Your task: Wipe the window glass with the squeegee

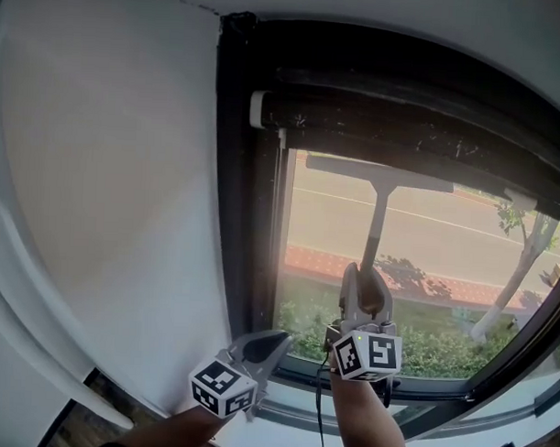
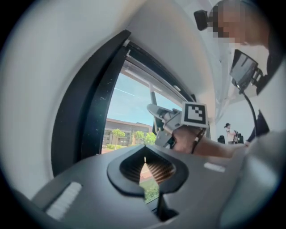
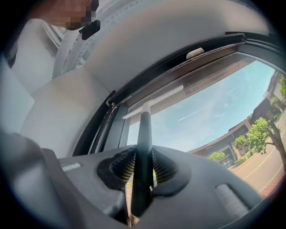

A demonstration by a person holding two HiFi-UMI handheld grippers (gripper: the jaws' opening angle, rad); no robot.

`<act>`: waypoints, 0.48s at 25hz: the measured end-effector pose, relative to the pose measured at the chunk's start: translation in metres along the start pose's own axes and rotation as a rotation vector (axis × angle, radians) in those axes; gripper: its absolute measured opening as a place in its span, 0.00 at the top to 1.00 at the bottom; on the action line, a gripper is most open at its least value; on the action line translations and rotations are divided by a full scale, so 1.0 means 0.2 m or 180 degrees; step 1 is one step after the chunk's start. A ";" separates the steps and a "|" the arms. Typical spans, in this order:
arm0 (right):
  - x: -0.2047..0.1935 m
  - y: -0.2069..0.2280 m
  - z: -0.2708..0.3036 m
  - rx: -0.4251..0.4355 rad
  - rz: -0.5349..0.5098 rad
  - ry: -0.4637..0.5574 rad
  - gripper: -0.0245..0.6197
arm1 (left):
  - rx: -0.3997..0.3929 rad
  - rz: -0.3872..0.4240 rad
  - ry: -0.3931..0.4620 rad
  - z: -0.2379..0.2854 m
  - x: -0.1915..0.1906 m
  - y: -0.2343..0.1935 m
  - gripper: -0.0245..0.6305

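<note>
The squeegee (image 1: 378, 179) stands upright against the window glass (image 1: 453, 247), its pale blade level near the top of the pane and its dark handle running down. My right gripper (image 1: 364, 287) is shut on that handle, which passes between its ribbed pads in the right gripper view as the squeegee handle (image 3: 143, 147). My left gripper (image 1: 270, 344) hangs lower left, by the bottom corner of the dark window frame (image 1: 251, 217), apart from the squeegee. In the left gripper view the left gripper (image 2: 144, 166) is shut with nothing held, and the right gripper (image 2: 166, 121) shows beyond it.
A white wall (image 1: 106, 212) fills the left. A dark rail (image 1: 403, 126) runs along the top of the window just above the blade. The sill (image 1: 430, 397) lies below the grippers. Outside are a road, grass and trees.
</note>
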State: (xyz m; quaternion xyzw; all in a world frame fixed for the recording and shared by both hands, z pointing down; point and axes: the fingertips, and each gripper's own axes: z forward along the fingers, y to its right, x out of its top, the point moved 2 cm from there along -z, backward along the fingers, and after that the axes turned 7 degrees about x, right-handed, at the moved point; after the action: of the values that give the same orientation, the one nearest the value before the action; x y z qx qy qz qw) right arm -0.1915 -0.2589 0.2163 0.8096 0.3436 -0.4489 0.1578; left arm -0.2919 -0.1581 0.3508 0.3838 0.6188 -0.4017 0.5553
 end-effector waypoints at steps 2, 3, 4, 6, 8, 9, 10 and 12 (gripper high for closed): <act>-0.03 -0.01 -0.05 -0.0016 0.0048 -0.0040 0.81 | -0.0032 0.0045 -0.0019 -0.01 -0.01 0.03 0.96; -0.04 0.00 -0.09 -0.0059 0.0064 -0.0060 0.81 | -0.0077 0.0072 -0.0040 -0.01 -0.03 0.05 0.96; -0.06 0.01 -0.13 -0.0110 0.0072 -0.0087 0.81 | -0.0116 0.0090 -0.0060 -0.01 -0.04 0.07 0.96; -0.10 -0.01 -0.18 -0.0153 0.0087 -0.0155 0.81 | -0.0122 0.0093 -0.0064 -0.02 -0.04 0.07 0.96; -0.16 -0.03 -0.23 -0.0164 0.0112 -0.0232 0.81 | -0.0097 0.0092 -0.0063 -0.05 -0.05 0.07 0.96; -0.20 -0.03 -0.26 -0.0182 0.0127 -0.0283 0.81 | -0.0096 0.0093 -0.0084 -0.06 -0.07 0.07 0.96; -0.23 -0.04 -0.28 -0.0208 0.0147 -0.0336 0.81 | -0.0106 0.0094 -0.0115 -0.06 -0.09 0.09 0.96; -0.29 -0.05 -0.34 -0.0255 0.0211 -0.0429 0.81 | -0.0119 0.0104 -0.0175 -0.09 -0.13 0.11 0.96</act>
State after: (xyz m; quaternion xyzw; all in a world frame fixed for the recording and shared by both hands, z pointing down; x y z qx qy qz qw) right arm -0.1780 -0.2375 0.3021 0.7815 0.3229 -0.4828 0.2276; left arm -0.2764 -0.1345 0.3756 0.3723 0.6043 -0.3913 0.5857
